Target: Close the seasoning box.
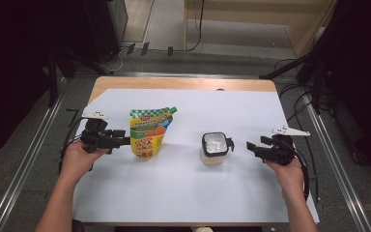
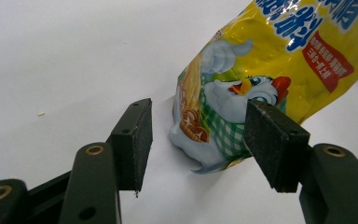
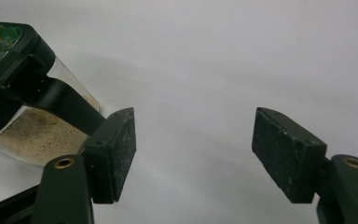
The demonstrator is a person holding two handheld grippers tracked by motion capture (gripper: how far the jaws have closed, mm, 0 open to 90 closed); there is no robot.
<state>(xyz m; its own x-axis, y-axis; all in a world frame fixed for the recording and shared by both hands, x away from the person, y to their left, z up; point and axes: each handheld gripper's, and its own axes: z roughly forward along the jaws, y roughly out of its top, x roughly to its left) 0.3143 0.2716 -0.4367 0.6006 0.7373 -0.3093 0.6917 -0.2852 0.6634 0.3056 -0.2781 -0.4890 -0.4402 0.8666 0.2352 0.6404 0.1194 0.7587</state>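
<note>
A yellow and green seasoning pouch (image 1: 147, 133) with a cartoon chicken lies flat on the white sheet (image 1: 183, 193), left of centre. My left gripper (image 1: 121, 140) rests just left of it, open. In the left gripper view the pouch's lower corner (image 2: 214, 140) lies between the left gripper's (image 2: 205, 140) pads, neither of which presses on it. A small glass jar (image 1: 214, 147) with a black clip lid holds pale powder, right of centre. My right gripper (image 1: 251, 146) is open a little to the jar's right. In the right gripper view the jar (image 3: 32, 135) sits beside the left pad, with nothing inside the right gripper (image 3: 198, 149).
The white sheet covers most of a wooden table (image 1: 183, 83). Metal rails (image 1: 26, 159) run along both sides on the floor. Cables (image 1: 294, 104) and dark stand legs lie to the right and at the back.
</note>
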